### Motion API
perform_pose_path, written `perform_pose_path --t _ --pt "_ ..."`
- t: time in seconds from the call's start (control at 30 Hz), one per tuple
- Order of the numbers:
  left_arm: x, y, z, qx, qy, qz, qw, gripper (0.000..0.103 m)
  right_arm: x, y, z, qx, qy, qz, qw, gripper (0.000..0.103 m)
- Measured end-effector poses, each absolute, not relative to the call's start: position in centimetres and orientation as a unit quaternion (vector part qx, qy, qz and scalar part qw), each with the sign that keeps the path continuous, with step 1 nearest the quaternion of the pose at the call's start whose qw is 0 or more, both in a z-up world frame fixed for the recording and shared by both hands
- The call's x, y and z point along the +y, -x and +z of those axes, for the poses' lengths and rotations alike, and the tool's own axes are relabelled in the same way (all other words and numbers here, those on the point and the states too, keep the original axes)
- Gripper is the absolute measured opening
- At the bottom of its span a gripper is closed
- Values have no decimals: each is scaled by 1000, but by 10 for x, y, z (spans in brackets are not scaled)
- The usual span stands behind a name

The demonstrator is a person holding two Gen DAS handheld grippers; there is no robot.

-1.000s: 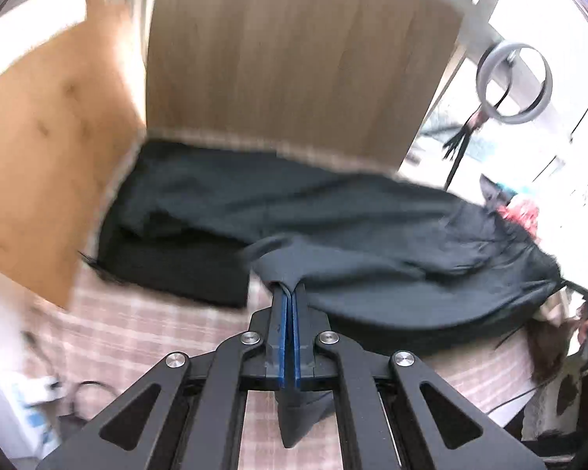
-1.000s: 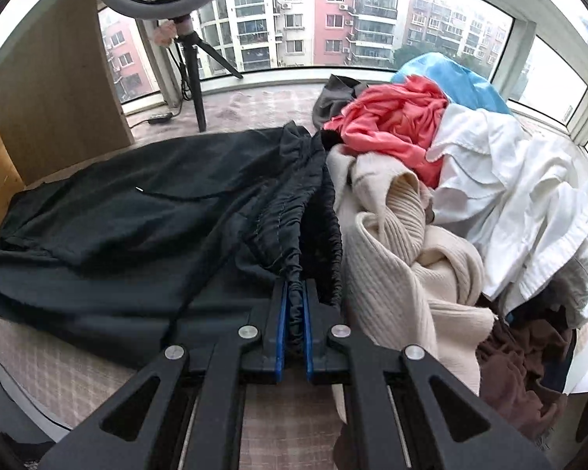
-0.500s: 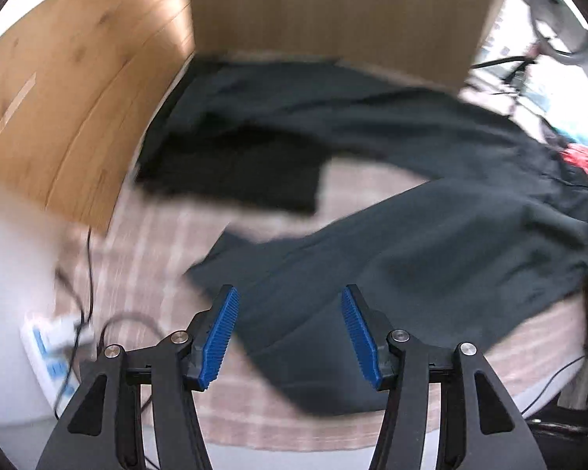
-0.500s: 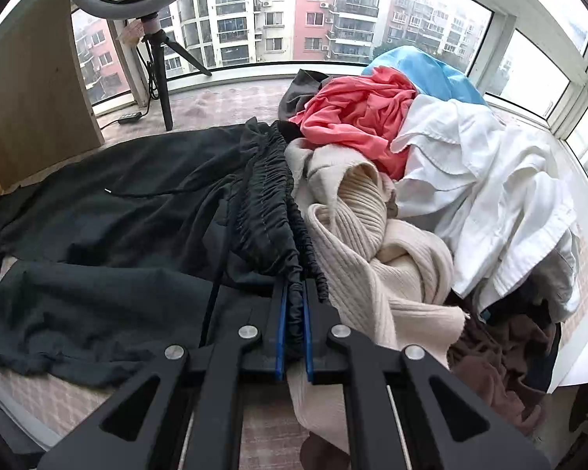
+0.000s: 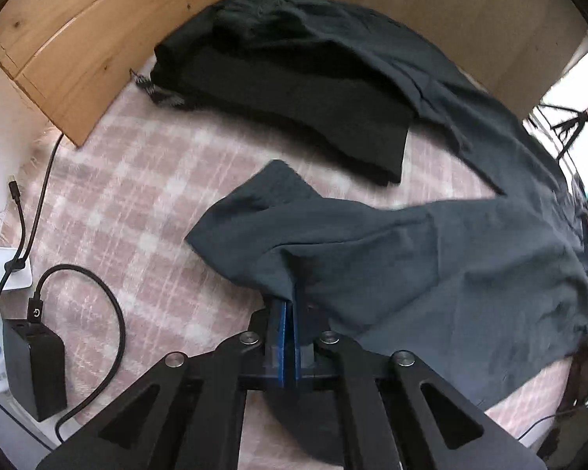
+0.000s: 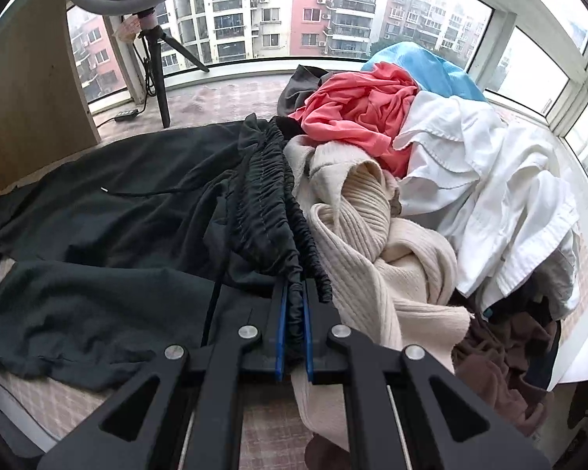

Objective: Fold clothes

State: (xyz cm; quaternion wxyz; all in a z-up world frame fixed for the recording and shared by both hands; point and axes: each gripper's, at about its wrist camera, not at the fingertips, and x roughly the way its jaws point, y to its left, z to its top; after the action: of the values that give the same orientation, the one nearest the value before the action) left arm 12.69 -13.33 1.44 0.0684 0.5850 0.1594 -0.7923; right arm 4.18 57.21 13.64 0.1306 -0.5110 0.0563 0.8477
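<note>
Here, dark trousers (image 5: 431, 258) lie spread on pink checked blanket (image 5: 137, 203), thin soft cloth, creased. Left gripper (image 5: 287, 305): jaws just closed, now clenched on leg edge near hem; hem corner flops loose. Right gripper (image 6: 293, 297) clamped on gathered elastic waistband (image 6: 266, 196), ruched. Folded black garment (image 5: 294, 102) sits beyond, against wooden panels (image 5: 78, 58). Bare blanket open between leg and folded piece. Right of waistband, touching: heap (image 6: 431, 196) of ribbed cream knit, coral and white cloth. Cables, charger (image 5: 35, 368) at blanket's left edge.

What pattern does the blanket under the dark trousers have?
A pink and white check; the blanket shows best in the left wrist view.
</note>
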Motion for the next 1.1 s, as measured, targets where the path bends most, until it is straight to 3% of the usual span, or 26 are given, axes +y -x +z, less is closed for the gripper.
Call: perform_pose_path --t 0.2,0.27,0.37,0.43,0.47,0.6,0.83,0.93,1.1 --pt "-147 -130 110 115 -528 -837 82 1 570 -46 138 84 507 850 115 7" --pt "-156 -122 143 66 -519 -845 108 3 566 -47 138 91 506 851 106 7" --pt "-165 -99 165 -47 -510 -833 206 10 558 -46 138 94 504 853 95 7" --pt "-163 -88 167 -75 -513 -829 209 20 561 -47 134 94 510 849 99 7" --pt "-161 -83 168 -88 -515 -827 209 20 562 -48 132 94 513 847 101 7" --pt "-115 -94 161 -81 -522 -843 106 23 570 -57 123 100 524 839 104 7" --pt "35 -145 100 -97 -574 -796 -169 41 582 -60 108 124 538 828 95 7" --pt "90 -167 75 -145 -583 -765 -233 51 579 -58 106 111 545 826 89 8" --pt "127 -176 42 -200 -599 -723 -280 51 580 -57 102 101 554 823 81 8"
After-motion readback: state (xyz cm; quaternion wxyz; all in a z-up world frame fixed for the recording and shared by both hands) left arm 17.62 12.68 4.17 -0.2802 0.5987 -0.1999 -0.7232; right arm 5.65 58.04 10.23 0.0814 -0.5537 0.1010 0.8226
